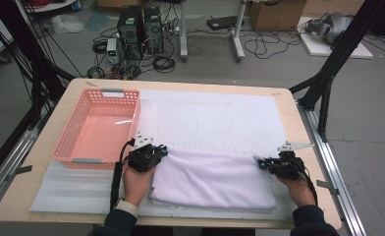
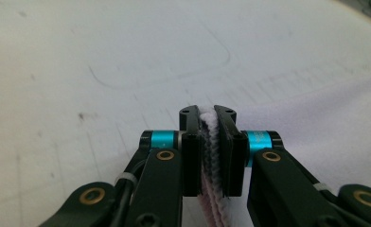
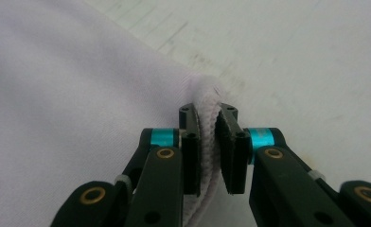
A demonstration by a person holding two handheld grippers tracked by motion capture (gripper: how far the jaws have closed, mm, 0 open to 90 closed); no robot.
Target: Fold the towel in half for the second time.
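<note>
High view: folded white towel [image 1: 215,179] lies on the white mat [image 1: 215,118], just right of the pink basket [image 1: 98,129], toward the table's near edge. Left gripper [image 1: 149,156] sits at the towel's far left corner, close to the basket's near right corner; right gripper [image 1: 279,165] at the towel's far right corner, well away from the basket.

Left gripper view: jaws nearly together, pinching the towel's layered edge [image 2: 211,142] between the pads.

Right gripper view: jaws likewise clamped on the towel's rounded corner hem [image 3: 208,137], bare mat beyond it.
</note>
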